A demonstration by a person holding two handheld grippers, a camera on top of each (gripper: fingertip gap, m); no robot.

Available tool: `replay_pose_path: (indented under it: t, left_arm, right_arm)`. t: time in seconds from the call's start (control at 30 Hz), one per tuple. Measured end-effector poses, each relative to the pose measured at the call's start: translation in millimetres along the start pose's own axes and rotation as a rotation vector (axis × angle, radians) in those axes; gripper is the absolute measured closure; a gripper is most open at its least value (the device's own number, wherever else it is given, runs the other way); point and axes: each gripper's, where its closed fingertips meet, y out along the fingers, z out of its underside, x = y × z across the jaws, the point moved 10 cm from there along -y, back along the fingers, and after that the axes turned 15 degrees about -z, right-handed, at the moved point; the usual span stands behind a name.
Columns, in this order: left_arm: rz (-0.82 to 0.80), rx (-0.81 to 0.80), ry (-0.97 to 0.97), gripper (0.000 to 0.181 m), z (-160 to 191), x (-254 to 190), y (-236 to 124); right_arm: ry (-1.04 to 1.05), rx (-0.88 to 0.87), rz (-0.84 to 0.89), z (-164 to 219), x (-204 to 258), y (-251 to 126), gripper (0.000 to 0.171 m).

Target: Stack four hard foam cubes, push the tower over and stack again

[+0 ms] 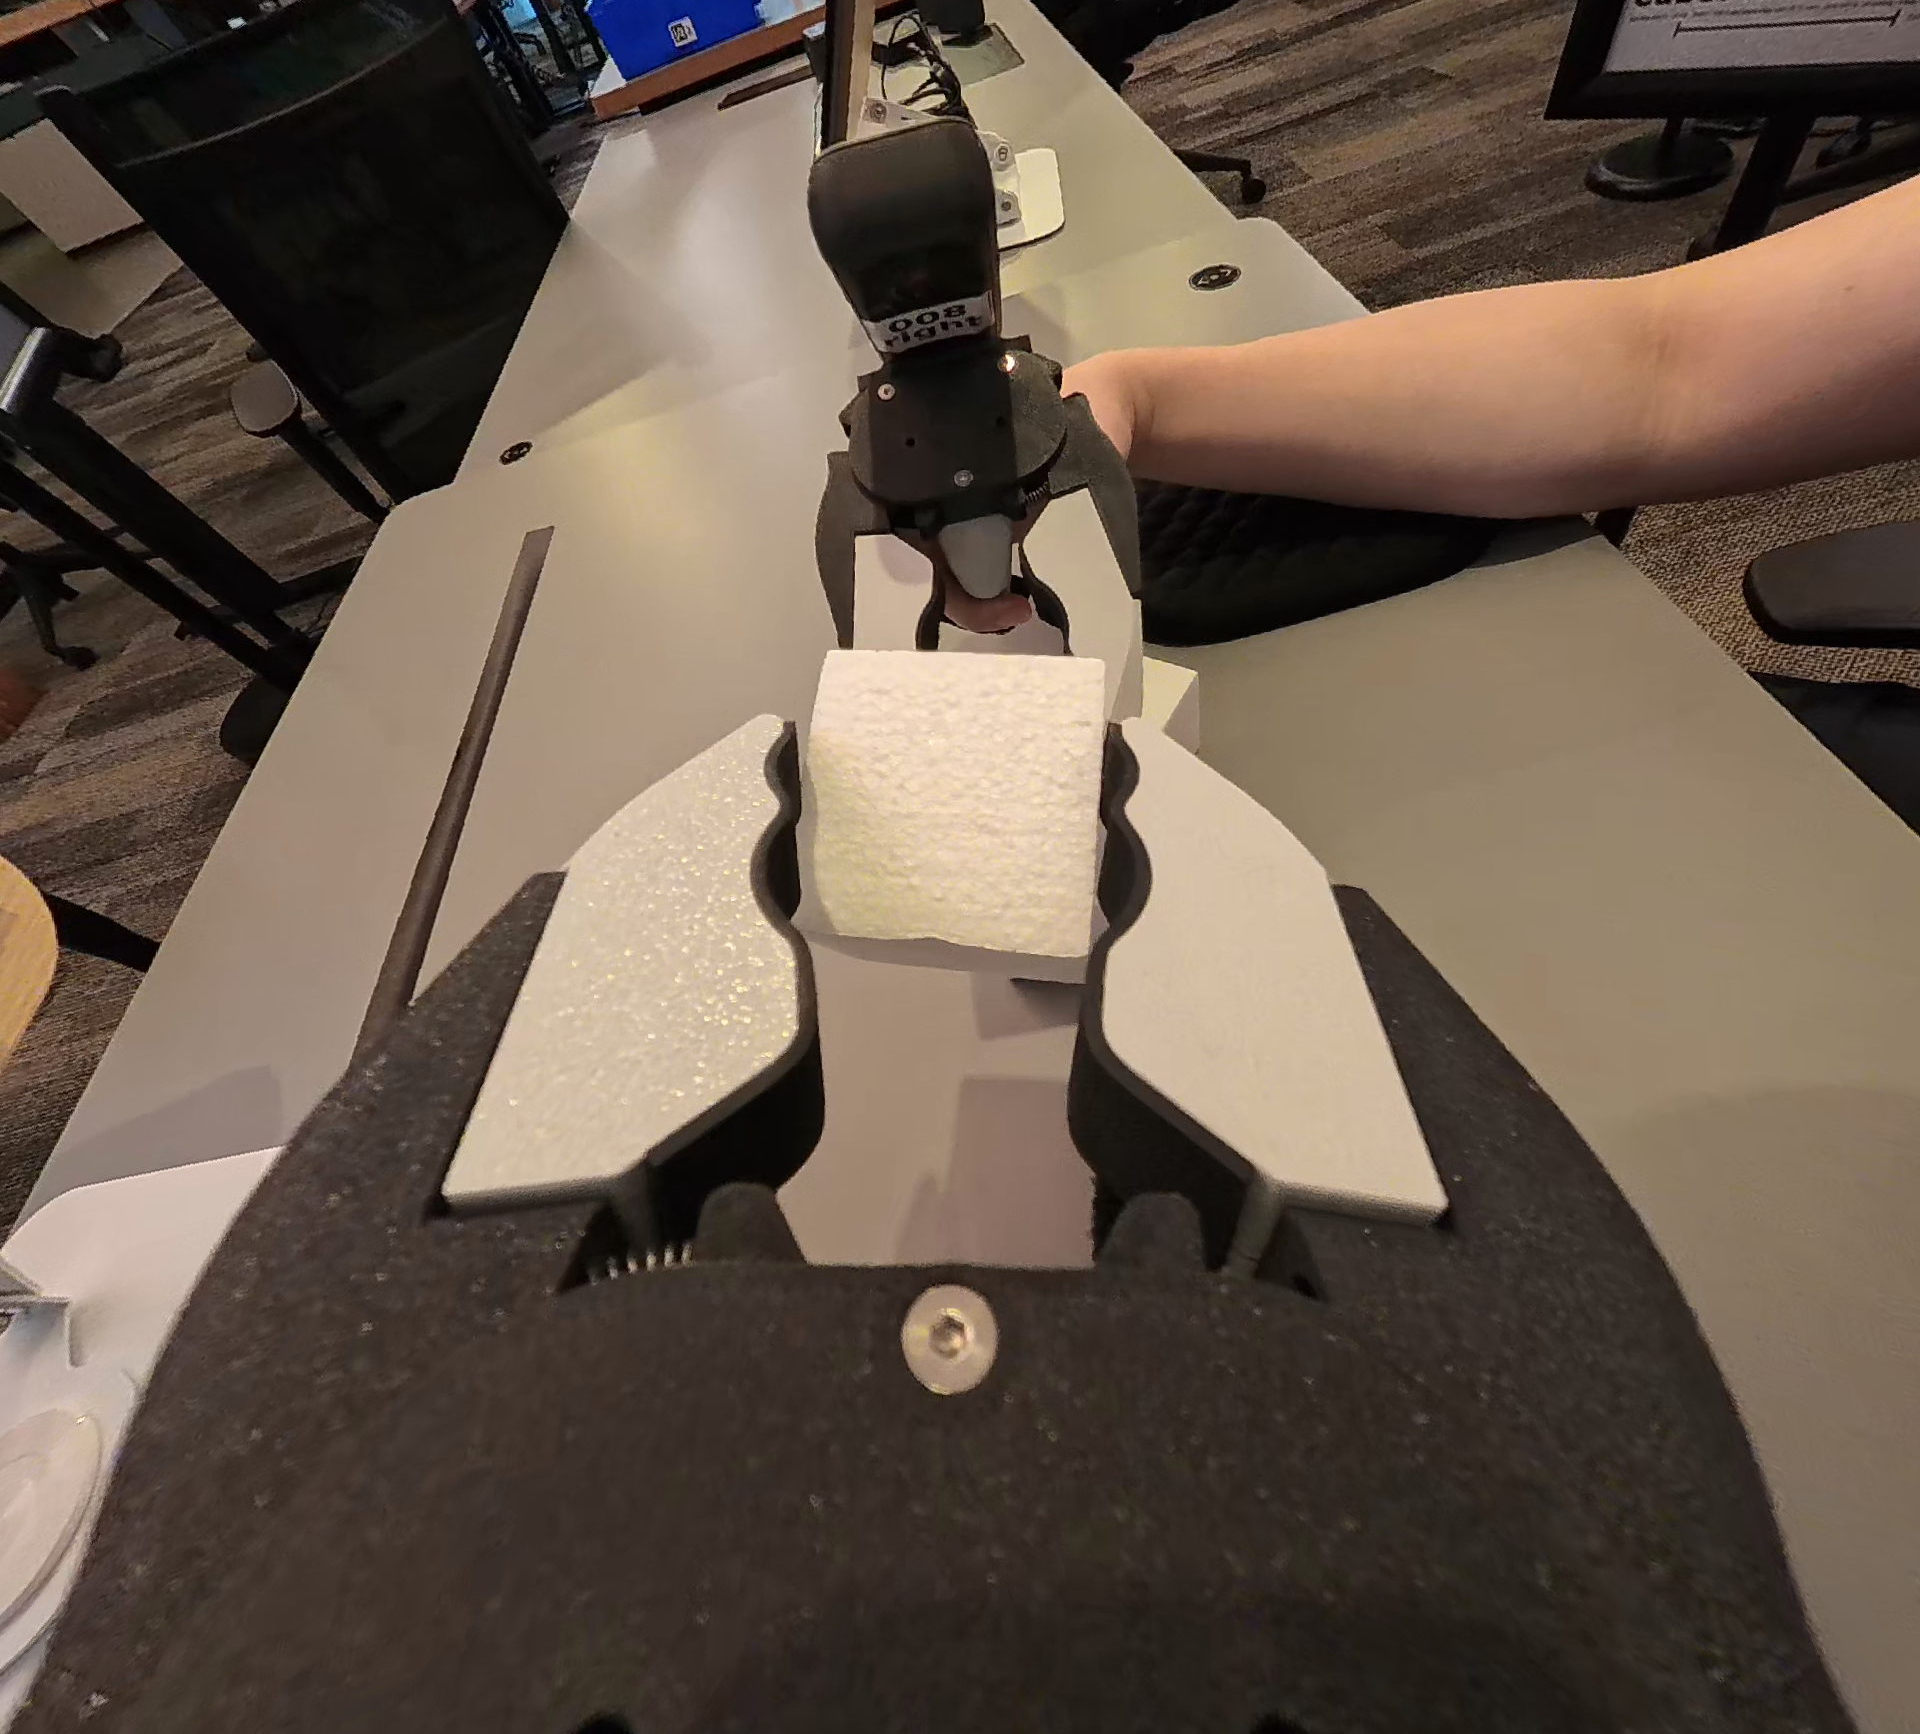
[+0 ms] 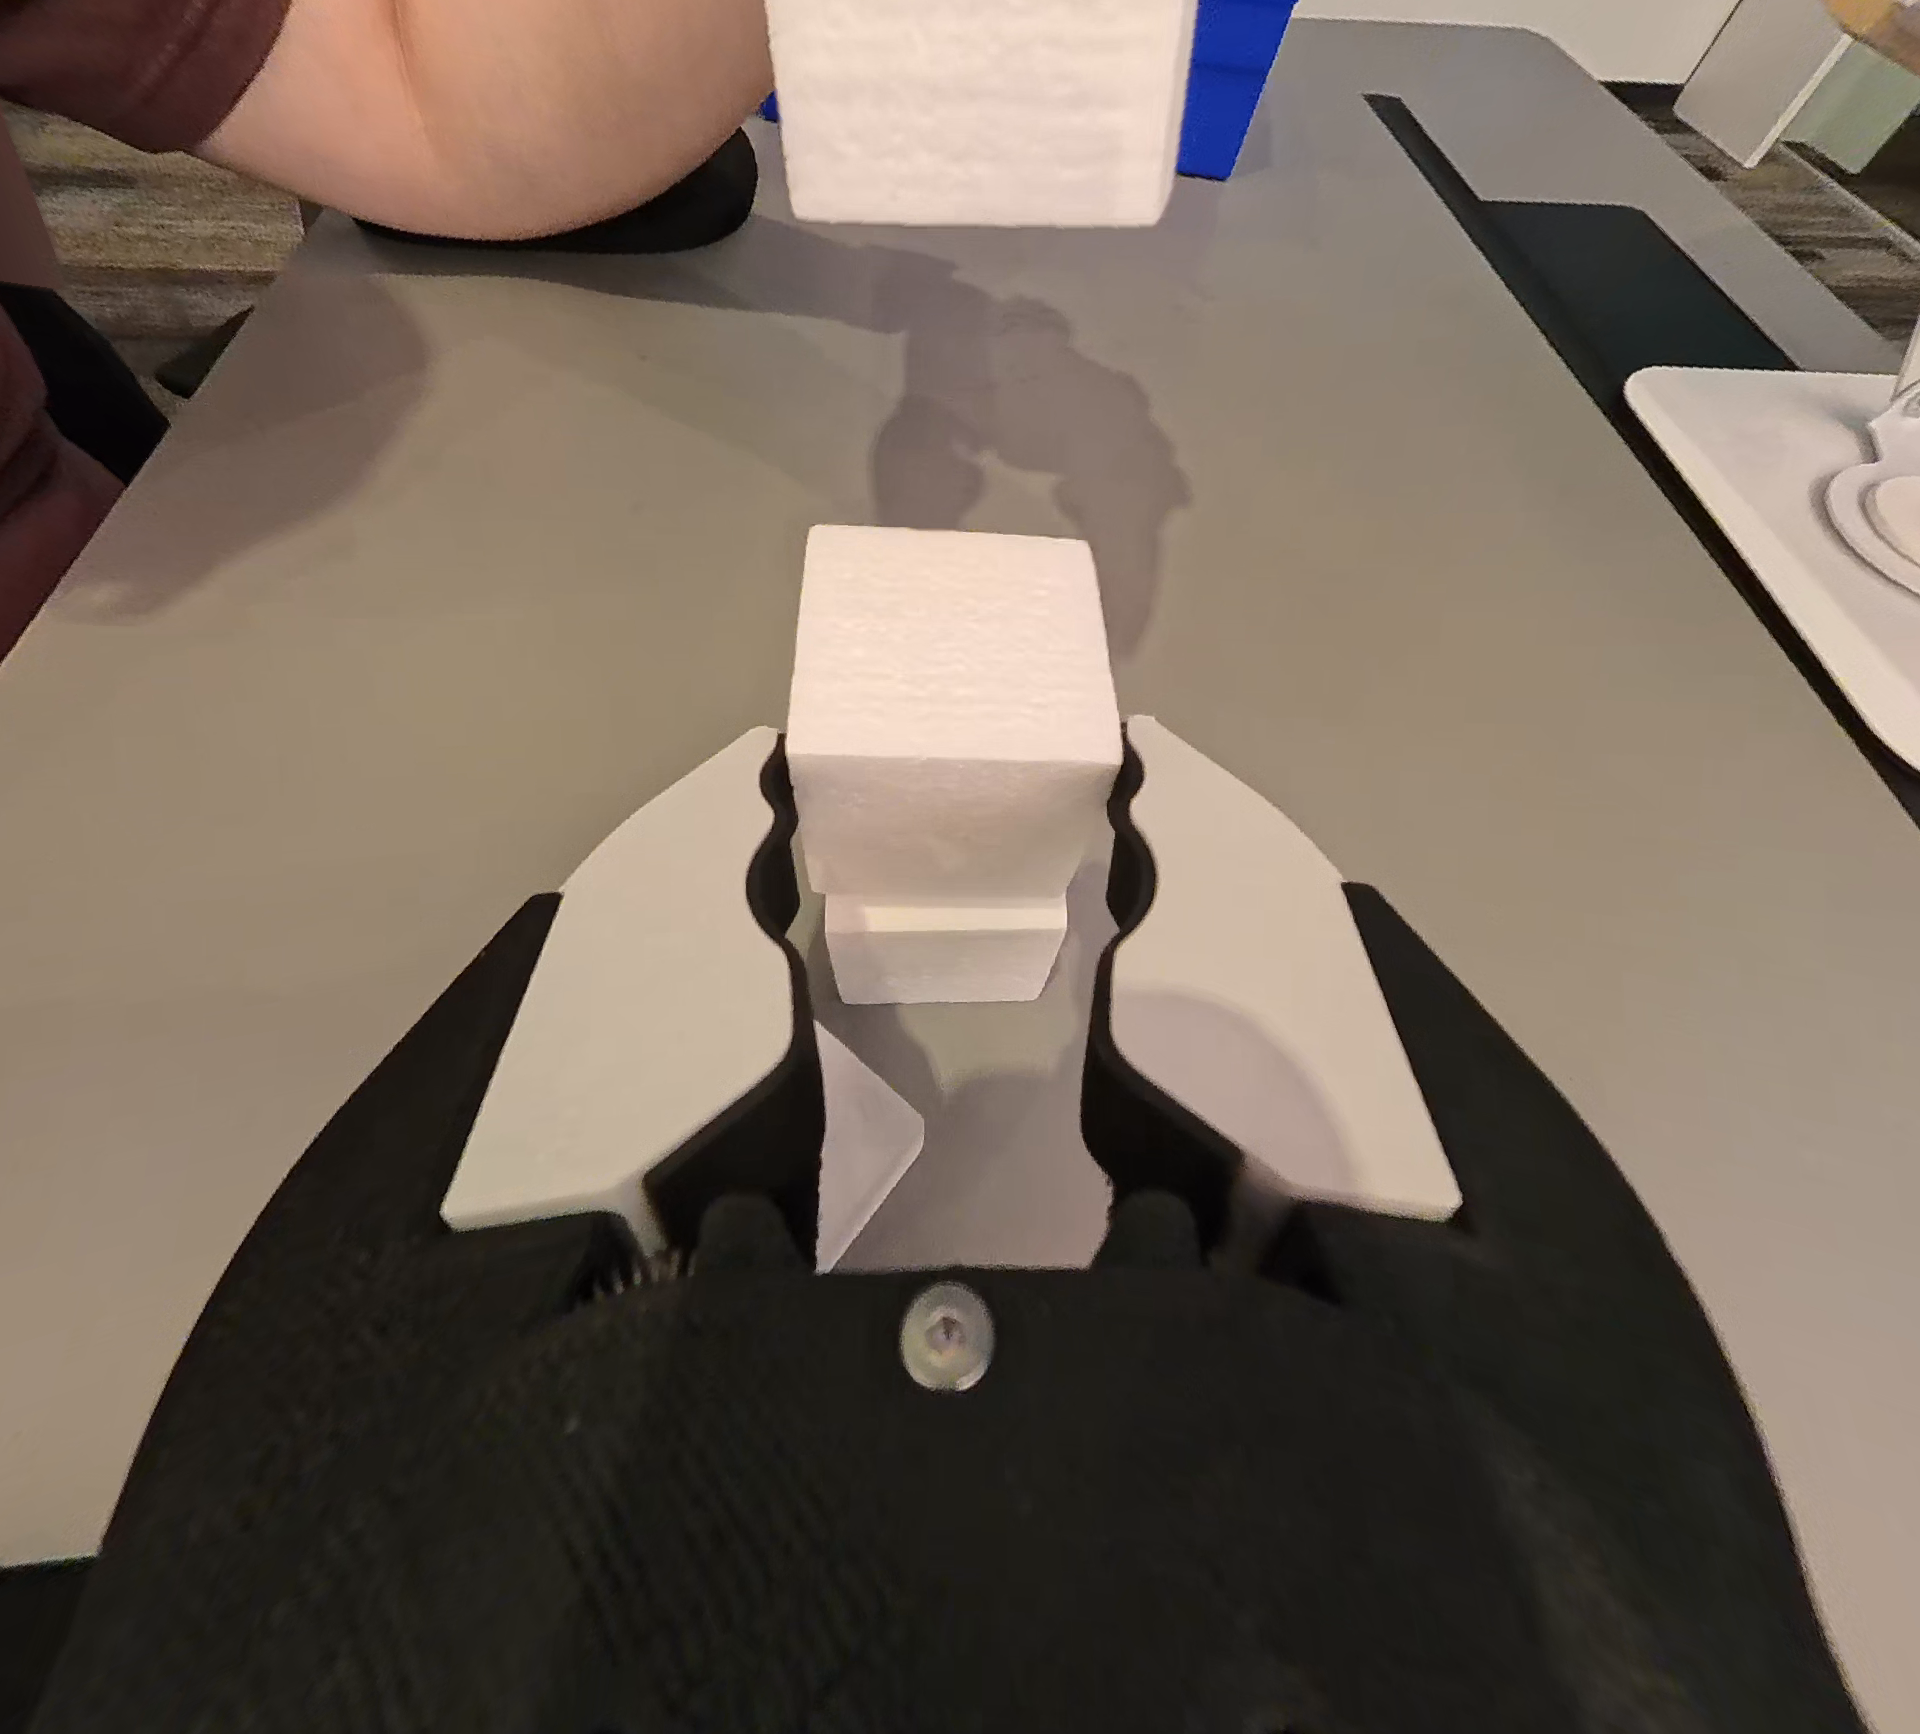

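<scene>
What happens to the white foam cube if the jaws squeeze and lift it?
The foam cube is probably very light: the one in the left gripper hangs well above the table. It looks stiff, since its edges stay square between the jaws. Its flat faces should stop it rolling, though its grainy surface might dent under a hard squeeze.

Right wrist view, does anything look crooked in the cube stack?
Slightly. The top cube, between the right gripper's fingers, overhangs the smaller-looking cube beneath on both sides. No damage shows.
</scene>
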Motion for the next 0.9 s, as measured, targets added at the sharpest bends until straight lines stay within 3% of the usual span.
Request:
replay_pose_path:
  t: [0.37,0.47,0.57,0.9]
  left_arm:
    - [0.016,0.021,-0.003,0.126,2.2,-4.3,8.2]
    - [-0.018,0.061,-0.04,0.126,0.5,-4.8,15.3]
    - [-0.082,0.124,-0.073,0.126,-3.4,-8.6,25.9]
    - [-0.189,0.252,-0.25,0.126,-5.1,-32.1,63.5]
  right_arm:
    - [0.012,0.027,-0.003,6.1,-1.1,1.6,0.112]
    - [0.008,0.027,0.006,6.2,-1.1,1.0,0.11]
    - [0.023,0.019,0.028,5.2,-1.5,-1.9,0.096]
    - [0.068,-0.058,0.088,12.6,5.6,-34.0,0.097]
